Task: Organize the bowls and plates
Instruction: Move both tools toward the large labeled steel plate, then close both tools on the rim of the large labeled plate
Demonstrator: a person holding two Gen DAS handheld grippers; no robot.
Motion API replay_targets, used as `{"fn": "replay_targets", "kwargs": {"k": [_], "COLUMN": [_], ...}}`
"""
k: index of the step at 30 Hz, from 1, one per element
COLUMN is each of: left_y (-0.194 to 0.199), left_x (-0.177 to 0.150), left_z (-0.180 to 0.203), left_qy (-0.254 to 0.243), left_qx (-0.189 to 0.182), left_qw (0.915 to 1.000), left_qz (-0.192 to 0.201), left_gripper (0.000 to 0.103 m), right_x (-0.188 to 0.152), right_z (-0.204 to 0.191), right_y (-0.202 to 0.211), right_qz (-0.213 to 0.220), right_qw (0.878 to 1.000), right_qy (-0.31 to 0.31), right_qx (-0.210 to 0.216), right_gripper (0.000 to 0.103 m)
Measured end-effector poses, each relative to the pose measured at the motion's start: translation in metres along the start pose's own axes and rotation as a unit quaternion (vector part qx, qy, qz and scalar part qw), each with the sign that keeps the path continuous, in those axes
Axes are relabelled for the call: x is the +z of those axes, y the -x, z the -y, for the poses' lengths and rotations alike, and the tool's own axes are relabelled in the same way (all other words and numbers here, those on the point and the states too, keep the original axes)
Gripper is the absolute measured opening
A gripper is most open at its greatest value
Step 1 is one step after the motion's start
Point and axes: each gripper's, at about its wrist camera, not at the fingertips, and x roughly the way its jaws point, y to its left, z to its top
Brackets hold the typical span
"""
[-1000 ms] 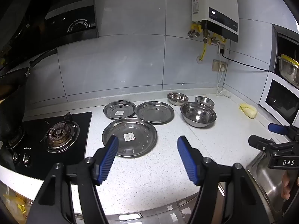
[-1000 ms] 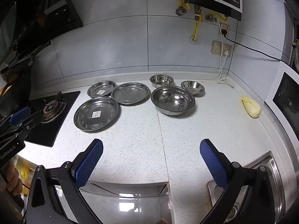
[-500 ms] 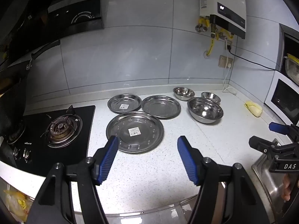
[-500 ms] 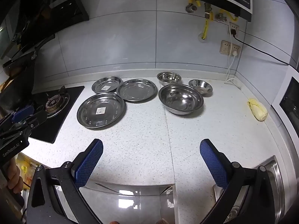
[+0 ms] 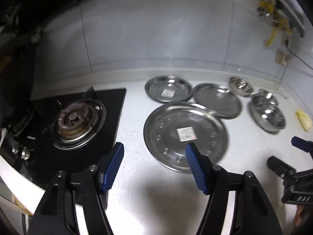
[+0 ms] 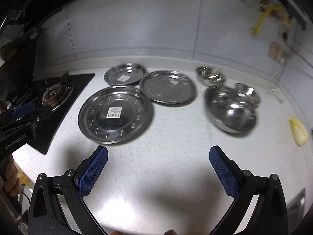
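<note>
Three steel plates lie on the white counter: a large plate (image 5: pixel 185 135) (image 6: pixel 115 113) nearest, a small plate (image 5: pixel 168 91) (image 6: pixel 125 76) behind it, a medium plate (image 5: pixel 217 99) (image 6: pixel 168 89) to their right. A large bowl (image 5: pixel 268 115) (image 6: pixel 230 109) and two small bowls (image 5: pixel 240 86) (image 6: pixel 210 75), (image 5: pixel 267 95) (image 6: pixel 248 94) sit further right. My left gripper (image 5: pixel 154 156) is open and empty, just in front of the large plate's left edge. My right gripper (image 6: pixel 158 158) is open and empty above bare counter in front of the plates and bowls.
A black gas hob (image 5: pixel 78 115) (image 6: pixel 56 92) is left of the plates. A yellow sponge (image 5: pixel 304 119) (image 6: pixel 298 131) lies at the far right. A sink corner (image 6: pixel 297 201) shows at the lower right. Tiled wall runs behind.
Both grippers have moved forward and down toward the counter. The plates and bowls now look closer; the left gripper has swung left toward the hob. Nothing was grasped.
</note>
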Motion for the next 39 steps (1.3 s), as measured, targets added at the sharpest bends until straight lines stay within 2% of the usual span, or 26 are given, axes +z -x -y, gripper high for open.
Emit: {"fn": "replay_targets", "kwargs": {"k": [8,14,16,18,21,24,25,26,27,29,32,39], "left_y": [-0.121,-0.159,-0.164,-0.169,-0.171,-0.171,-0.171,-0.170,-0.169,-0.169,-0.170,-0.162], "left_x": [0.017,0.021,0.022,0.022,0.024,0.026,0.026,0.027,0.027,0.027,0.027,0.021], "left_z": [-0.018,-0.025,-0.023,-0.022,-0.021,-0.022,-0.022,-0.021,-0.020,-0.022,-0.026,-0.026], "left_qy": [0.037,0.055,0.053,0.058,0.059,0.066,0.067,0.068,0.070,0.074,0.073,0.074], "left_qx": [0.010,0.009,0.006,0.001,-0.007,-0.029,-0.034,-0.044,-0.044,-0.034,-0.034,-0.039], "left_qw": [0.9949,0.9882,0.9869,0.9846,0.9846,0.9837,0.9837,0.9836,0.9837,0.9842,0.9838,0.9832], "left_qz": [-0.093,-0.143,-0.152,-0.165,-0.164,-0.165,-0.163,-0.161,-0.160,-0.157,-0.160,-0.162], "left_gripper": [0.065,0.065,0.065,0.061,0.061,0.061,0.058,0.047,0.045,0.033,0.021,0.017], "right_x": [0.031,0.041,0.045,0.047,0.048,0.049,0.048,0.049,0.050,0.052,0.050,0.047], "right_z": [-0.022,-0.019,-0.020,-0.019,-0.021,-0.022,-0.022,-0.023,-0.021,-0.017,-0.014,-0.009], "right_y": [-0.119,-0.156,-0.163,-0.170,-0.173,-0.173,-0.173,-0.173,-0.173,-0.174,-0.172,-0.168], "right_qz": [-0.063,-0.098,-0.107,-0.117,-0.124,-0.123,-0.121,-0.120,-0.119,-0.119,-0.116,-0.109], "right_qw": [0.998,0.994,0.993,0.991,0.990,0.990,0.990,0.991,0.991,0.991,0.992,0.992], "right_qy": [0.002,-0.014,-0.017,-0.019,-0.014,-0.008,-0.004,-0.001,0.000,0.002,0.009,0.008], "right_qx": [0.021,0.037,0.046,0.062,0.071,0.071,0.068,0.065,0.064,0.059,0.058,0.058], "right_gripper": [0.102,0.101,0.092,0.073,0.056,0.046,0.043,0.034,0.023,0.017,0.016,0.015]}}
